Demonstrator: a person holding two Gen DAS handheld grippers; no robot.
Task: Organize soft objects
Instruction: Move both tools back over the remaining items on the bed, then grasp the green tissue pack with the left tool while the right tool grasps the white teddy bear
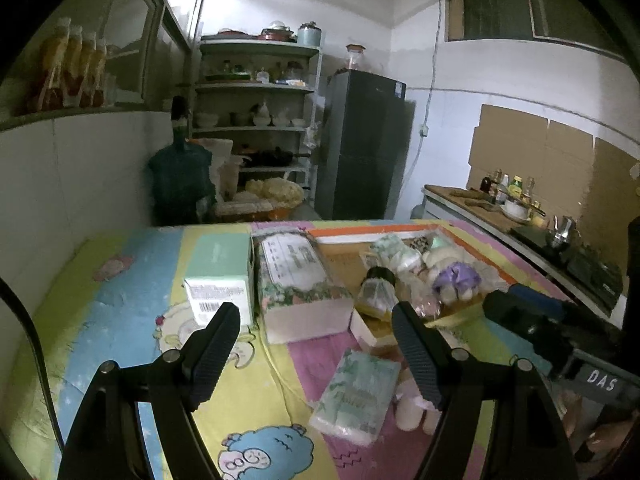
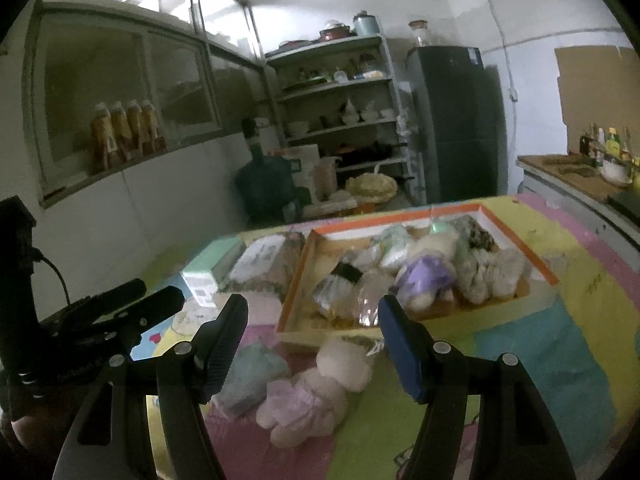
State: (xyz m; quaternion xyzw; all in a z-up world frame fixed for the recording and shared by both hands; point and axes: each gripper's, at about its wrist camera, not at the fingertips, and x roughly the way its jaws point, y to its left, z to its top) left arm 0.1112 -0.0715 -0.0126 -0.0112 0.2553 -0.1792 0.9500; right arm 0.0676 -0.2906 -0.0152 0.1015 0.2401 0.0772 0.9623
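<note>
An orange-rimmed box lid [image 2: 516, 236] [image 1: 476, 250] holds several soft things, among them a purple-dressed plush [image 2: 426, 272] [image 1: 458, 276]. In front of it on the cartoon cloth lie a pink and white plush bear [image 2: 312, 392] [image 1: 408, 404] and a pale green tissue pack [image 1: 356, 392] [image 2: 250, 376]. My left gripper [image 1: 316, 356] is open and empty above the tissue pack. My right gripper [image 2: 310, 348] is open and empty above the bear. The right gripper also shows in the left wrist view [image 1: 532, 320], the left in the right wrist view [image 2: 132, 308].
A mint green carton [image 1: 222, 268] and a large flower-printed tissue pack [image 1: 300, 280] lie left of the lid. Behind the table stand a water jug [image 1: 180, 180], a shelf rack [image 1: 256, 120] and a dark fridge [image 1: 364, 144]. A counter with bottles [image 1: 512, 196] runs along the right.
</note>
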